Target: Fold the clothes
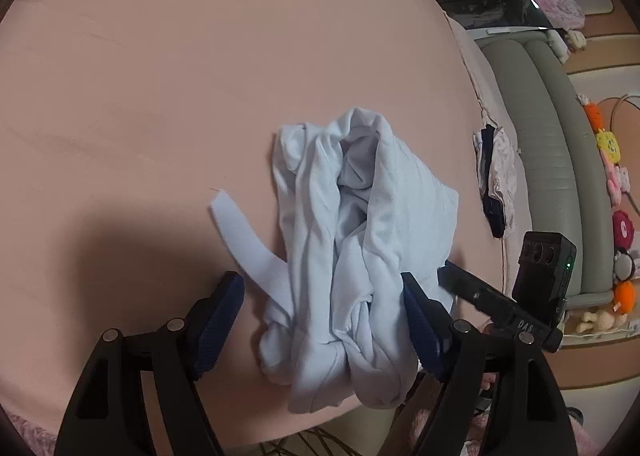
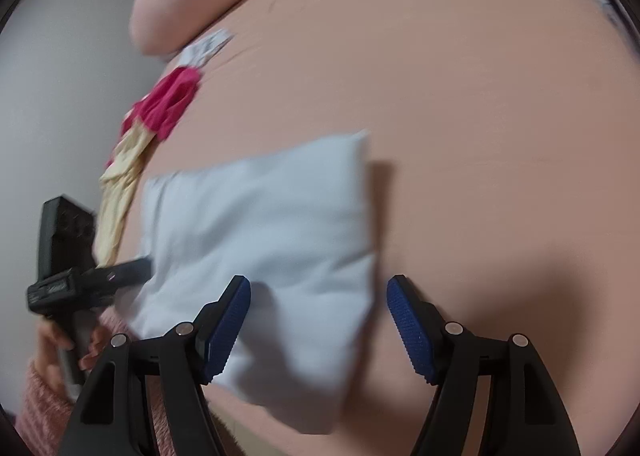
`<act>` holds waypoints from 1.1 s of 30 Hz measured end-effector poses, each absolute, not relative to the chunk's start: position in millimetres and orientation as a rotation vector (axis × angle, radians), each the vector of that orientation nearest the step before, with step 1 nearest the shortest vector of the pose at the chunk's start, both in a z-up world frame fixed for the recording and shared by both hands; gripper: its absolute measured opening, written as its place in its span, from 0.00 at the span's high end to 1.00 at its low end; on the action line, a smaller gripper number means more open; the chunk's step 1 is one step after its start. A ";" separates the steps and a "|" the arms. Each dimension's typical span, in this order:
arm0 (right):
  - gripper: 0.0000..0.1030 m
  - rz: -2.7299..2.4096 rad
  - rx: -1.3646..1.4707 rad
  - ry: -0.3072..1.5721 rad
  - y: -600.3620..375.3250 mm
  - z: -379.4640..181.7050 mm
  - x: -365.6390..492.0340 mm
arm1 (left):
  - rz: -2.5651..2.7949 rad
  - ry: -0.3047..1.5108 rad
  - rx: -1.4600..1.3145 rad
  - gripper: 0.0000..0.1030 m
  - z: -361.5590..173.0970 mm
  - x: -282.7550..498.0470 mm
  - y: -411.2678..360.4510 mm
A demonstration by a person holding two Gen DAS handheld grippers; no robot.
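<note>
hand-held gripper [image 1: 322, 318]: black frame | blue ribbed pads | silver pivot pins | sleeve [image 2: 38, 412]: pink fuzzy knit

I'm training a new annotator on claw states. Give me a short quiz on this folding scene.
1. True or false: the left claw is shut on the crumpled pale blue garment.
2. In the right wrist view, what lies next to the magenta cloth on the pink bed sheet? A: a pale yellow cloth. B: a green towel. C: a black shoe.
3. Fill in: the right claw is ___.

Key
1. False: its jaws stand wide apart on either side of the garment's near end.
2. A
3. open
</note>
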State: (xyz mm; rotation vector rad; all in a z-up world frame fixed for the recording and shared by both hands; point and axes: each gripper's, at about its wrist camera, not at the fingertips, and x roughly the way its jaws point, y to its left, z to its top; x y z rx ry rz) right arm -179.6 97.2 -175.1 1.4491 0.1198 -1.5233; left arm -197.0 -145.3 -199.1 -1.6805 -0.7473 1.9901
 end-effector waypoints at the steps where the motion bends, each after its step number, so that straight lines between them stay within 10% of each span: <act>1: 0.46 -1.540 1.428 0.145 96.5 -176.3 -176.2 | 1.986 -0.746 -1.663 0.34 -197.3 -196.4 -140.9; 2: 0.53 -1.556 1.407 0.168 95.8 -177.4 -173.1 | 1.983 -0.742 -1.647 0.57 -195.2 -195.7 -136.5; 7: 0.84 -1.525 1.439 0.050 91.8 -168.7 -177.4 | 2.048 -0.657 -1.580 0.63 -171.5 -187.0 -121.2; 21: 0.87 -1.509 1.350 0.051 68.4 -127.2 -155.3 | 2.366 -0.098 -1.449 0.69 -114.2 -153.6 -70.2; 33: 0.90 -1.565 1.320 0.030 107.2 -129.5 -187.9 | 2.410 -0.087 -1.350 0.70 -84.1 -144.1 -38.2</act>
